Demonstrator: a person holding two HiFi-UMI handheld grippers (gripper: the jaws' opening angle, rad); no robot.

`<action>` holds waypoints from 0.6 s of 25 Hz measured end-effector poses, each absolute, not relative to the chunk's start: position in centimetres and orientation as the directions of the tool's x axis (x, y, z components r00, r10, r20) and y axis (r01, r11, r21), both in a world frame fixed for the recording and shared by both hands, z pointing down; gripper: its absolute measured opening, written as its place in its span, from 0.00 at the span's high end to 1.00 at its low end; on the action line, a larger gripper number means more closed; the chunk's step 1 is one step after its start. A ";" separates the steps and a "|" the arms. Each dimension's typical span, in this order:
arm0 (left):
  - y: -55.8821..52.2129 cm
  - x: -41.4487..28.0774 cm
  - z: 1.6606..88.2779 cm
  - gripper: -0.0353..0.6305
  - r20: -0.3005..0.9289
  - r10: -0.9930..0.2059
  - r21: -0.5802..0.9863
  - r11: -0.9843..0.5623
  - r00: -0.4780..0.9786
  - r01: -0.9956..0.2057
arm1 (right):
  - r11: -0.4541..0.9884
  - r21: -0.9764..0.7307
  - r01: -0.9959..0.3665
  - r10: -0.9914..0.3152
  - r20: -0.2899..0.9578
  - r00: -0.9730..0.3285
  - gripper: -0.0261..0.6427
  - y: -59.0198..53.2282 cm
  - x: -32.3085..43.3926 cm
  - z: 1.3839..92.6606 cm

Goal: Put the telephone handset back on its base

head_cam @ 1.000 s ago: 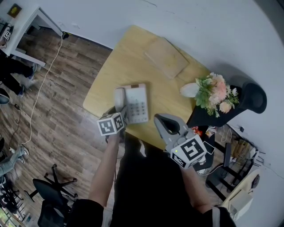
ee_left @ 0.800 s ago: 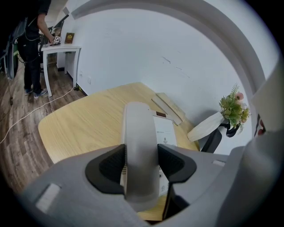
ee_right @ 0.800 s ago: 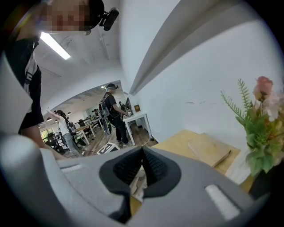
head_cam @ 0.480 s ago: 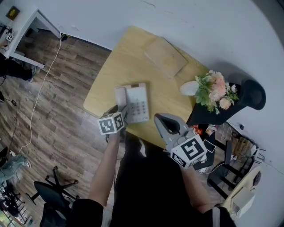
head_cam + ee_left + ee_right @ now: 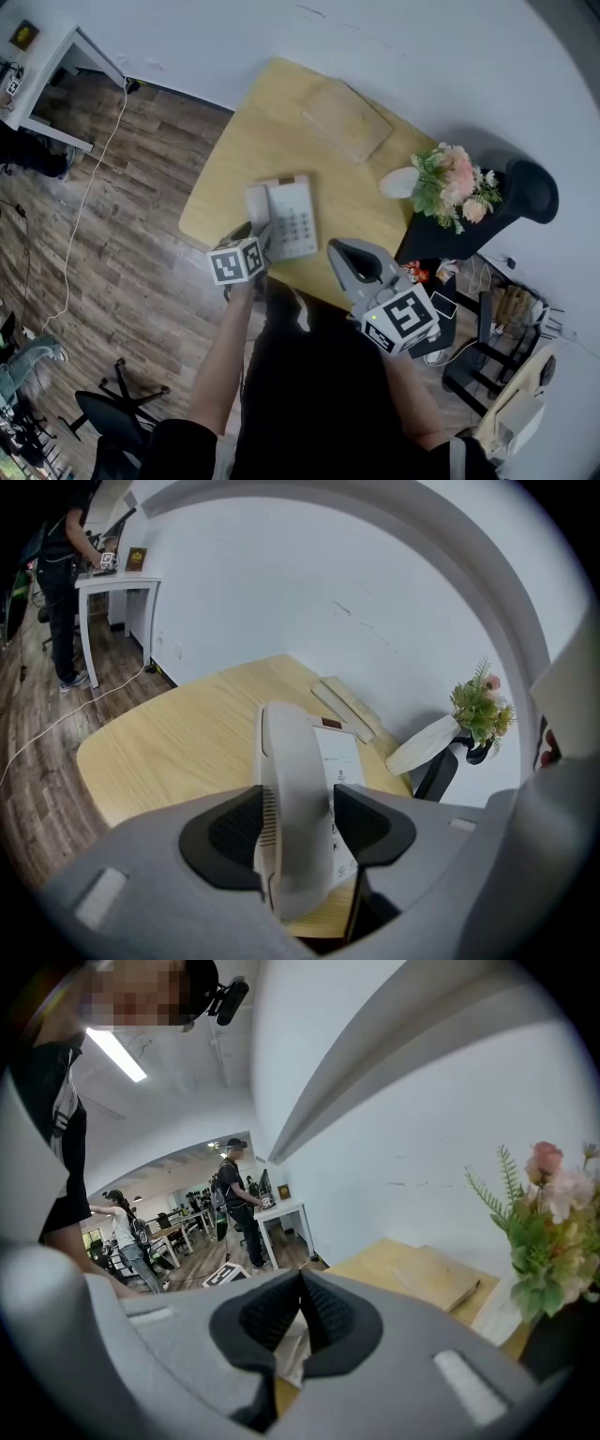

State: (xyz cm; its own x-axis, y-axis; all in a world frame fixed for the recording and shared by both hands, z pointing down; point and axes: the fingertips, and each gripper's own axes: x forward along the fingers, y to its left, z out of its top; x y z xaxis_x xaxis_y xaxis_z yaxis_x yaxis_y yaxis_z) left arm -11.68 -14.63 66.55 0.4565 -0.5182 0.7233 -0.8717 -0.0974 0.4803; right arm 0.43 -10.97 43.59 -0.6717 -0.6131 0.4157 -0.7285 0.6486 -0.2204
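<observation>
The white telephone base (image 5: pixel 292 217) lies on the wooden table (image 5: pixel 244 141) near its front edge. The white handset (image 5: pixel 255 206) rests in the cradle along the base's left side. My left gripper (image 5: pixel 253 239) reaches over the handset's near end. In the left gripper view the handset (image 5: pixel 292 780) runs between the two black pads (image 5: pixel 230 832), which stand apart at its sides with a slight gap, so the left gripper (image 5: pixel 300 822) is open. The base (image 5: pixel 339 761) shows to the handset's right. My right gripper (image 5: pixel 343 255) hovers off the table's front edge, shut (image 5: pixel 300 1283) and empty.
A wooden board (image 5: pixel 349 120) lies at the table's far side. A vase of flowers (image 5: pixel 455 187) stands at the right corner next to a black chair (image 5: pixel 530 192). Wooden floor spreads to the left, with people at desks far off.
The handset now lies flatter on the base's left side than a second ago. Both grippers have stayed almost where they were.
</observation>
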 end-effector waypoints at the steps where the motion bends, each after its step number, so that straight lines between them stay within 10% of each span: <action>1: -14.6 -11.8 66.5 0.59 0.722 -0.518 0.480 -0.100 0.458 -0.871 | 0.646 -0.219 -0.731 -0.617 0.415 -0.669 0.96 -10.9 0.4 43.5; 15: -12.9 -13.9 64.5 0.59 0.699 -0.538 0.478 -0.139 0.471 -0.867 | 0.617 -0.211 -0.758 -0.660 0.385 -0.645 0.96 -9.1 -0.9 42.8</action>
